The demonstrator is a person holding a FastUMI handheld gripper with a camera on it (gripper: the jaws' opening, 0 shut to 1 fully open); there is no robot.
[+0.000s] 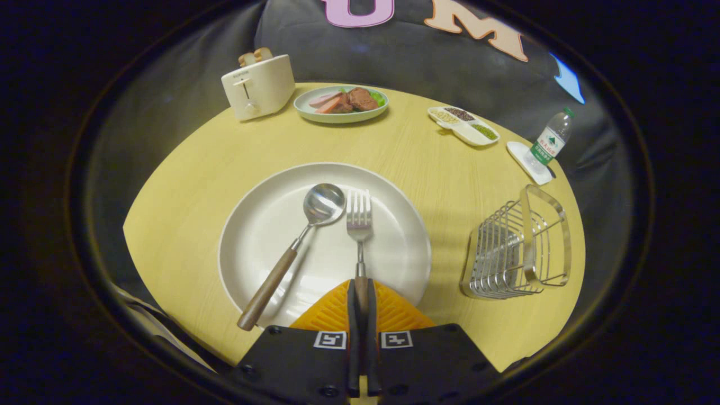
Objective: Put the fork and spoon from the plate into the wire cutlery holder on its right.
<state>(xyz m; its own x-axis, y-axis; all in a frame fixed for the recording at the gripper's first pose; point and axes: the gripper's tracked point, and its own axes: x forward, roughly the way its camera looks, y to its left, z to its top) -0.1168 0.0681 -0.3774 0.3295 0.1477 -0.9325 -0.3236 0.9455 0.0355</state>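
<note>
Round pale-wood bench (185, 185) w/ several extras along far edge. Cream toaster (257, 87) far left, two bread slices (255, 55) poking out top, lever + dial on near face. Just right of it, pale green dish (341, 116) w/ sliced meat (349, 101) & bit of greens. Further right, white 3-section tray (464, 125) w/ grains/beans, separate sorts per section. Beyond that, clear water bottle (552, 138), green cap, upright on small white coaster (527, 162) at bench rim.

Wooden-handled spoon (306, 236) and fork (359, 225) lying side by side on white plate (247, 225) — fork handle pinched between fingers; wire cutlery holder (517, 247) upright, right of plate.
</note>
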